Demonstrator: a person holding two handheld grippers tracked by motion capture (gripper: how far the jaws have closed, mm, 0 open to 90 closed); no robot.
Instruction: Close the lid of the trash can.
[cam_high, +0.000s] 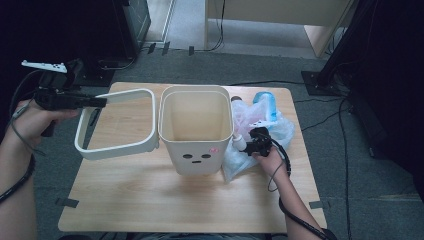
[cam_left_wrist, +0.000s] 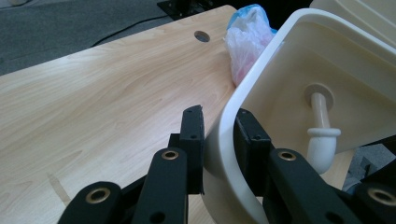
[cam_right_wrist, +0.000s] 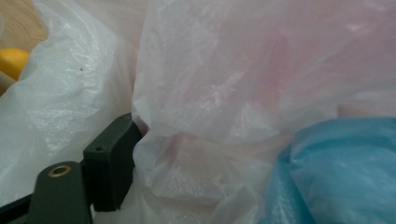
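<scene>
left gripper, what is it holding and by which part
The left gripper holds the cream bin's lid frame, with its jaws clamped on either side of the frame's rim.

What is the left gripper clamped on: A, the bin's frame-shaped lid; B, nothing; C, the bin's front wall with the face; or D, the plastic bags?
A: the left gripper has its jaws on either side of the cream lid rim, holding it open beside the bin.
</scene>
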